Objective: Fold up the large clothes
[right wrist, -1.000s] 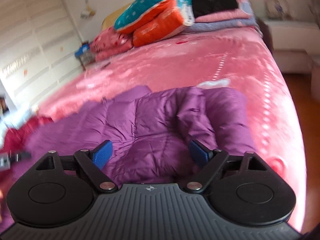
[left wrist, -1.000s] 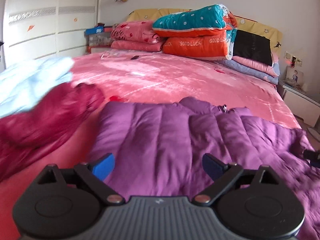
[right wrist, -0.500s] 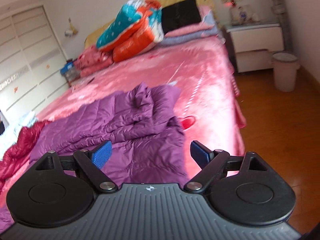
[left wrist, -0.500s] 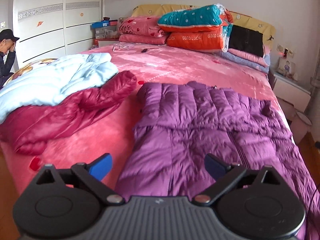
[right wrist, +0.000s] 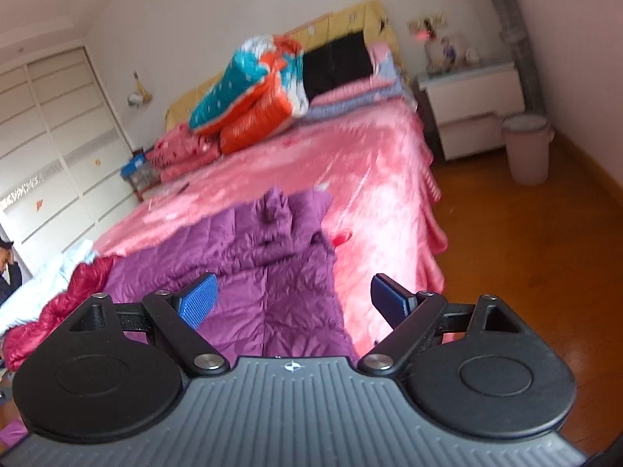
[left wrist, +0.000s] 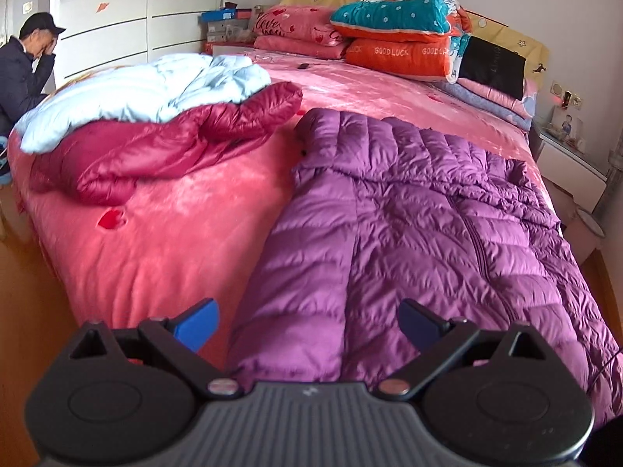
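Note:
A purple quilted down coat (left wrist: 420, 225) lies spread on the pink bed (left wrist: 155, 241), its hem toward me and its upper part folded over near the middle. It also shows in the right wrist view (right wrist: 264, 268). My left gripper (left wrist: 307, 325) is open and empty, held back above the coat's hem. My right gripper (right wrist: 294, 303) is open and empty, raised above the coat's right side near the bed edge.
A dark red coat (left wrist: 155, 148) and a light blue coat (left wrist: 148, 93) are piled at the bed's left. Folded quilts and pillows (left wrist: 397, 43) are stacked at the headboard. A nightstand (right wrist: 471, 105) and bin (right wrist: 527, 148) stand right of the bed. A person (left wrist: 23, 70) sits at the far left.
Both grippers have pulled back and risen away from the purple coat, still open. The views now take in the whole bed and the floor beside it.

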`<state>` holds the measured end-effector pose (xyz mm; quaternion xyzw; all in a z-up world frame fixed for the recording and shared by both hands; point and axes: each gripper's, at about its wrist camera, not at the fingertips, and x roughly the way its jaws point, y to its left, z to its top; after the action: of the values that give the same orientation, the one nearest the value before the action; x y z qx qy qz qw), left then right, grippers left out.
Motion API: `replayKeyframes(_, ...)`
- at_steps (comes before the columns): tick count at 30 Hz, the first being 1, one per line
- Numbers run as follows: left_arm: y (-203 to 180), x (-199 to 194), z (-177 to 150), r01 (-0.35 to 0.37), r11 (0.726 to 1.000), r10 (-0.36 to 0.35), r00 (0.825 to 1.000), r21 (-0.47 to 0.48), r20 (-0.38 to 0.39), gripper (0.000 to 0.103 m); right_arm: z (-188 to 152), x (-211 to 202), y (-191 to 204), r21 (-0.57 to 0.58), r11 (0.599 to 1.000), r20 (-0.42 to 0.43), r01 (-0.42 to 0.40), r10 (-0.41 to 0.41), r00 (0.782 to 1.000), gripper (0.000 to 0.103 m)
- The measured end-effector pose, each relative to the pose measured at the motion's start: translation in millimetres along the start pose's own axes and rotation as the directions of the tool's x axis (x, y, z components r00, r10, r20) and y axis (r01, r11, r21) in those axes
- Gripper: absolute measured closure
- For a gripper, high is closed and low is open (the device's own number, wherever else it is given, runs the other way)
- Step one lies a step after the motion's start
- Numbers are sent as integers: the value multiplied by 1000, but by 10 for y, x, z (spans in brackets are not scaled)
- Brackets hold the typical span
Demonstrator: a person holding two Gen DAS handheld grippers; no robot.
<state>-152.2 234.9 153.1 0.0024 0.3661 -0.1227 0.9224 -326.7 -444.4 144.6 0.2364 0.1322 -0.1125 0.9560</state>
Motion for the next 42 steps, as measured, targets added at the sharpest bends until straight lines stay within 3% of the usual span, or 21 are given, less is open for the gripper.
replayKeyframes(4,103,-7,-86,-30,999,30,1000,-18,-6,5,25,-218,17,8,1000,-2,-21,21,1000,0)
replayKeyframes(12,393,21,-245,-35,994,32,999,-103,-37,5,-162,-365,-13,-74,996,-201,-49,34,979,0)
replayKeyframes(14,448,39,-279,-15,991,9,999,-130,-45,5,-212,-361,-155,-41,999,-251,-17,6,968,0)
replayKeyframes(17,474,71,-322,11,987,-19,998,-158,-51,5,-250,-295,-376,67,998,-299,-10,30,954,0)
replayKeyframes(24,387,180,-389,65,986,-80,992,-150,-95,5,-366,10,-603,249,966,-397,-67,165,903,0)
replayKeyframes(30,373,316,-421,106,971,-136,982,-216,-128,5,-521,102,-682,366,928,-460,-78,253,851,0)
replayKeyframes(33,345,367,-433,107,969,-141,980,-223,-143,9,-563,176,-704,399,914,-495,-76,284,821,0)
replayKeyframes(37,346,390,-436,108,967,-143,980,-229,-141,17,-622,293,-707,422,903,-506,-78,306,806,0)
replayKeyframes(40,358,401,-438,116,965,-151,979,-237,-137,26,-630,307,-675,426,900,-517,-95,328,791,10)
replayKeyframes(42,347,399,-436,126,964,-159,979,-236,-127,34,-635,326,-630,410,906,-528,-107,331,782,33)
